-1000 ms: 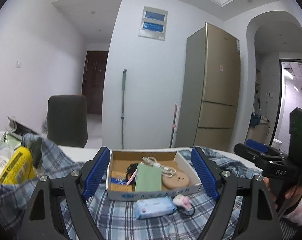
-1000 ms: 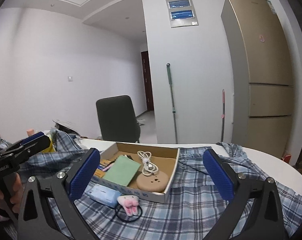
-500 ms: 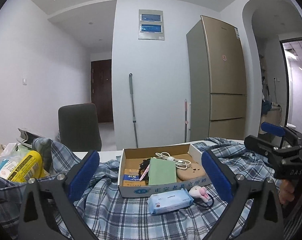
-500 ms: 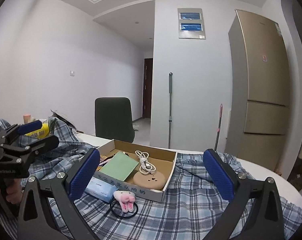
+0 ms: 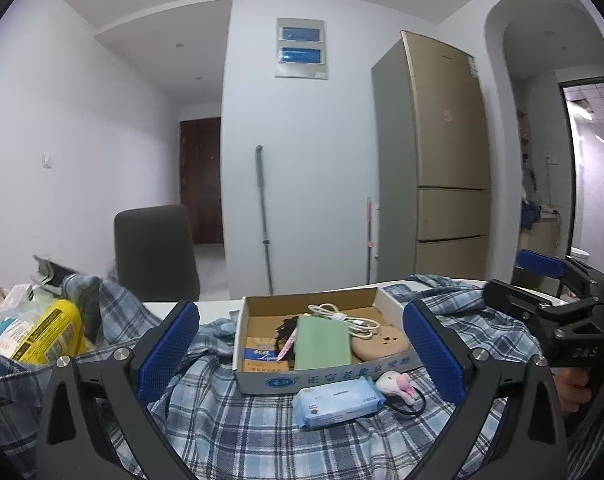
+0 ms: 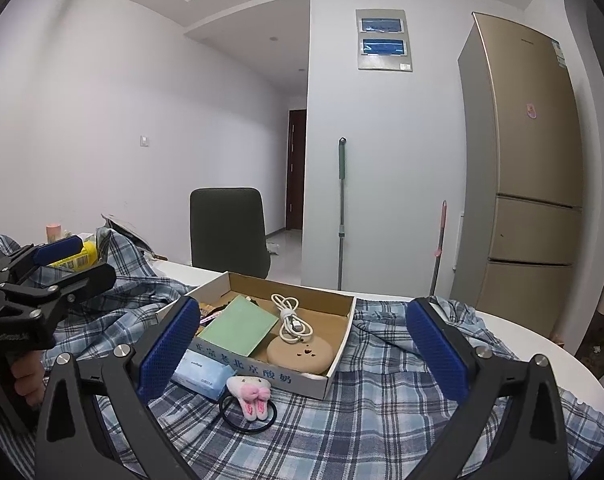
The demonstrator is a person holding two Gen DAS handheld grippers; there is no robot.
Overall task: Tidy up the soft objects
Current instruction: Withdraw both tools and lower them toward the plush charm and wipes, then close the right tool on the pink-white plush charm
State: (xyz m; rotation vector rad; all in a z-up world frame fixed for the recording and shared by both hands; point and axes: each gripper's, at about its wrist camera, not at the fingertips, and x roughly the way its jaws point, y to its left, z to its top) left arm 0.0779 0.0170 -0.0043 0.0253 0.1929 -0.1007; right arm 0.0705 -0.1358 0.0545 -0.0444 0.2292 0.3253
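The left gripper (image 5: 299,350) hangs wide open and empty above the plaid shirt (image 5: 229,436); the right gripper (image 6: 302,344) is likewise spread wide, gripping nothing. Between the left gripper's pads lies the wet-wipes pack (image 5: 338,402), long axis running left to right, touching the cardboard box (image 5: 322,378). The bunny hair tie (image 6: 251,394) lies just beside it, ears pointing toward the camera.

I held my left black two-finger gripper with blue pads (image 5: 302,344) and my right black two-finger gripper with blue pads (image 6: 304,344) level side by side, both pairs of jaws spread wide, gripping nothing.
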